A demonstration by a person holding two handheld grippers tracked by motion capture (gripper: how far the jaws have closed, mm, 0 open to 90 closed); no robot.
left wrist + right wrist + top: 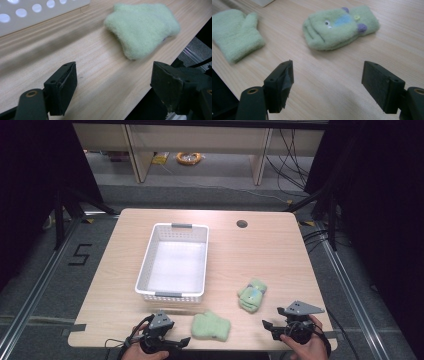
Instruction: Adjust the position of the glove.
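Wooden table point(260, 250) with a white basket point(172, 262); left gripper point(172, 342), jaws apart, faces the plain green mitten point(211, 326). Right gripper point(272, 327), jaws wide, faces the mitten with a face point(339, 26), its button eyes clear in the right gripper view.

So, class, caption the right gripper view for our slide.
Open right gripper faces a decorated green mitten, plain green mitten alongside.

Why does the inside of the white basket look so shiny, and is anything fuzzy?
In the high view, overhead light glares off the white basket floor. In the left gripper view, the plain green mitten looks soft and blurred. In the right gripper view, the mitten with the face is sharper.
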